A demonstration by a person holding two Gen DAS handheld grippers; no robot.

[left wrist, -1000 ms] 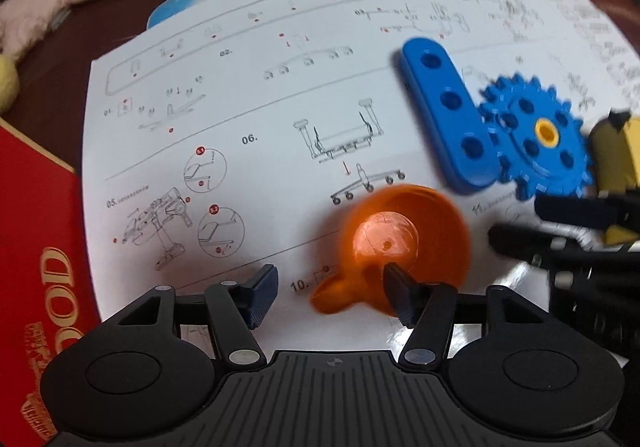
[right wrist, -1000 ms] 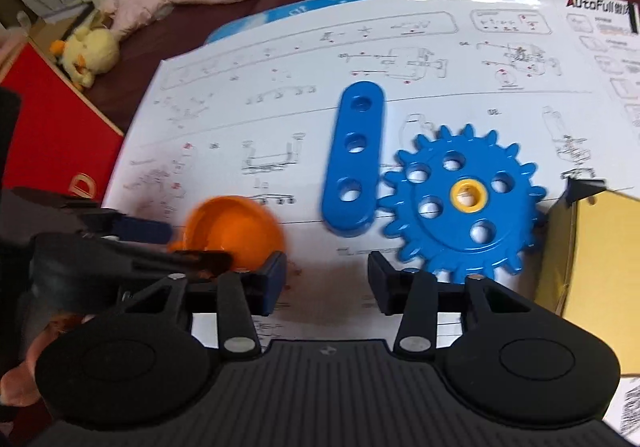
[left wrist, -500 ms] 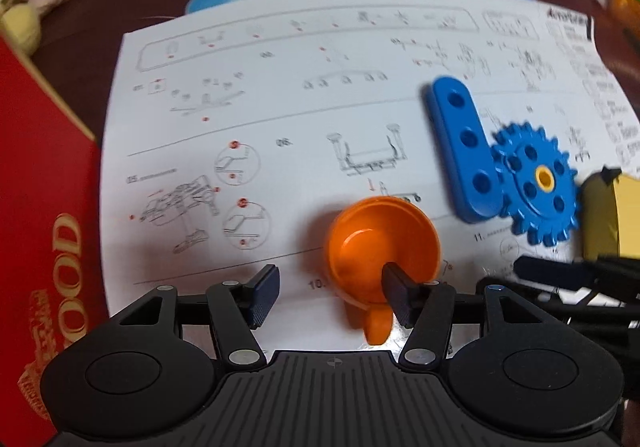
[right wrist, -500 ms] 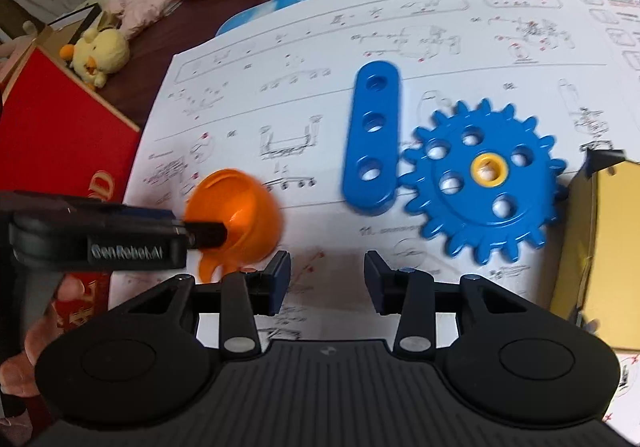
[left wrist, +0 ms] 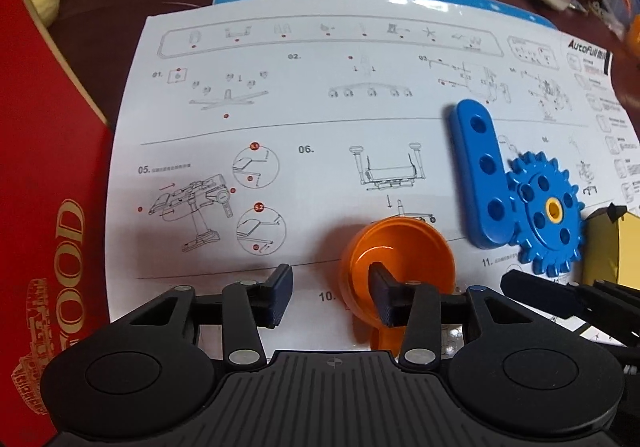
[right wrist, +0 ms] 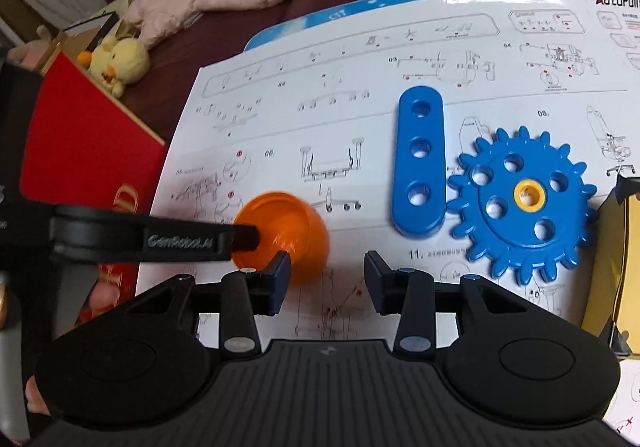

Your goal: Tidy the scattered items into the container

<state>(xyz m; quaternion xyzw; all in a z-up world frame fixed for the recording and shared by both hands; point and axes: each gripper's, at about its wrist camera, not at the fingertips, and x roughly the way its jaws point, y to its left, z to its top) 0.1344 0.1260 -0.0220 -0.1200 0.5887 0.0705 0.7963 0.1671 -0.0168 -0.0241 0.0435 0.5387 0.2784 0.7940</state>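
With your left gripper spread wide, one finger inside the orange cup on the instruction sheet, it could skid away; your right gripper hangs open, empty.

Tilted orange cup, blue bar touching gear

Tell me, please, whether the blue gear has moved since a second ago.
No. The blue gear still lies against the blue bar, near the printed 11 on the instruction sheet.

The yellow box is cut off by the right edge.
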